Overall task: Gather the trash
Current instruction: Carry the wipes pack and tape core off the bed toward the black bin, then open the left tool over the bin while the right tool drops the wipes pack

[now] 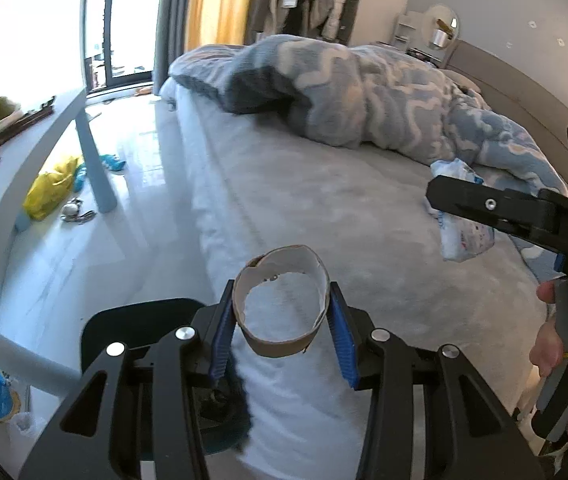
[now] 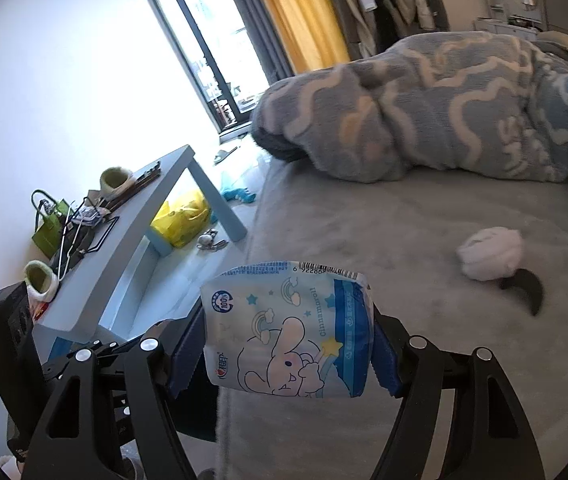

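My left gripper is shut on a brown cardboard tape ring and holds it above the near edge of the grey bed. My right gripper is shut on a blue-and-white cartoon tissue packet, also held above the bed. The right gripper and its packet show in the left wrist view at the right. A crumpled white tissue lies on the bed with a dark curved piece next to it.
A rumpled blue patterned blanket covers the far side of the bed. A light blue table with clutter stands to the left. A yellow bag and small items lie on the floor under it. A dark bin sits below my left gripper.
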Action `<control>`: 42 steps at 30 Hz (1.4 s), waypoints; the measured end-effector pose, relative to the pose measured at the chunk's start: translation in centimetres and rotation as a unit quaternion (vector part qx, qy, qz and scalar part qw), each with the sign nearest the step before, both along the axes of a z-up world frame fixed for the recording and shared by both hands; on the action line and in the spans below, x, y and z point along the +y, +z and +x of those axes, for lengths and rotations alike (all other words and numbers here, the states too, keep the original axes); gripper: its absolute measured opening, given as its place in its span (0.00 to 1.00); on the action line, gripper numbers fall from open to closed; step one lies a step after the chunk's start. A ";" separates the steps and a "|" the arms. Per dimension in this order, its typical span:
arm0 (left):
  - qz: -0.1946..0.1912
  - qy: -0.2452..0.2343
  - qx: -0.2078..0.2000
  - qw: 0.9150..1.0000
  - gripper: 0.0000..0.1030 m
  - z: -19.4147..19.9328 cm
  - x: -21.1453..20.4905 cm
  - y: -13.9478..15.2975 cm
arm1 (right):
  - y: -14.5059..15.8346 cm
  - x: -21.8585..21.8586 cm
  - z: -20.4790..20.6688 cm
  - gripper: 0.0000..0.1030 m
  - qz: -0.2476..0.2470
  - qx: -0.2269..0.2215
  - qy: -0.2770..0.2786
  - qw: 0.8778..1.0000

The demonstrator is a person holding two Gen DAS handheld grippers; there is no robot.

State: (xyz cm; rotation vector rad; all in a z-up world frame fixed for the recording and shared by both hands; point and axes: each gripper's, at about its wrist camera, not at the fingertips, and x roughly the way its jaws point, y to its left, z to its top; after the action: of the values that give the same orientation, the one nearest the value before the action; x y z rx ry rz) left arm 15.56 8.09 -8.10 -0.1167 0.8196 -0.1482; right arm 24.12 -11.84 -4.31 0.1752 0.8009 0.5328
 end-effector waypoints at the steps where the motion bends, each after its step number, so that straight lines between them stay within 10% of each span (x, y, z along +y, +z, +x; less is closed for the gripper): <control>1: 0.001 0.005 0.001 1.000 0.45 -0.1 0.5 -0.1 | 0.0 0.6 -0.1 0.70 0.000 0.000 0.004 1.000; 27: 0.038 0.070 0.151 0.985 0.46 -1.5 11.7 -7.8 | -2.6 13.8 -2.0 0.70 -0.039 0.011 0.107 0.993; 42: 0.016 0.090 0.118 0.989 0.65 -2.9 14.8 -5.5 | -4.8 17.9 -2.5 0.70 -0.062 0.024 0.131 0.989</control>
State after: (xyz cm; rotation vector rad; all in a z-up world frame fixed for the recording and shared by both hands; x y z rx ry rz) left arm 12.69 22.90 -13.58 -0.1794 1.0429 0.0498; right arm 21.64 6.02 -9.14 -0.0329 0.9084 0.7269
